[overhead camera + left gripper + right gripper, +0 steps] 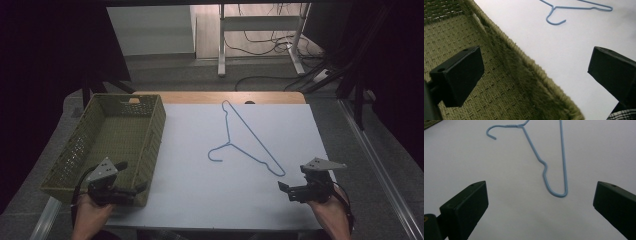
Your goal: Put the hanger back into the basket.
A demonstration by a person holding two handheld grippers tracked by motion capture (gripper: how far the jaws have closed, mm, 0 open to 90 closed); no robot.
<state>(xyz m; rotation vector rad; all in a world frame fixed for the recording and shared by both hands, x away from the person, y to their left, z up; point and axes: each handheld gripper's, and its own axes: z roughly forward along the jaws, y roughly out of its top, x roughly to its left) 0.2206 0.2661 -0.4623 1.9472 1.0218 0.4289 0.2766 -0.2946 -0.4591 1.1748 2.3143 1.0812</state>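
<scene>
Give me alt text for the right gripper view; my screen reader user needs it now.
A thin light-blue wire clothes hanger lies flat on a white table surface, its rounded end nearest. The right gripper has its black jaws wide apart, empty.

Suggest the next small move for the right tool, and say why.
Probably ease the right tool forward and down toward the near end of the blue wire coat hanger. Its jaws are wide open, empty, and already frame that bend. The hanger lies flat on the white table, outside the olive woven basket.
</scene>
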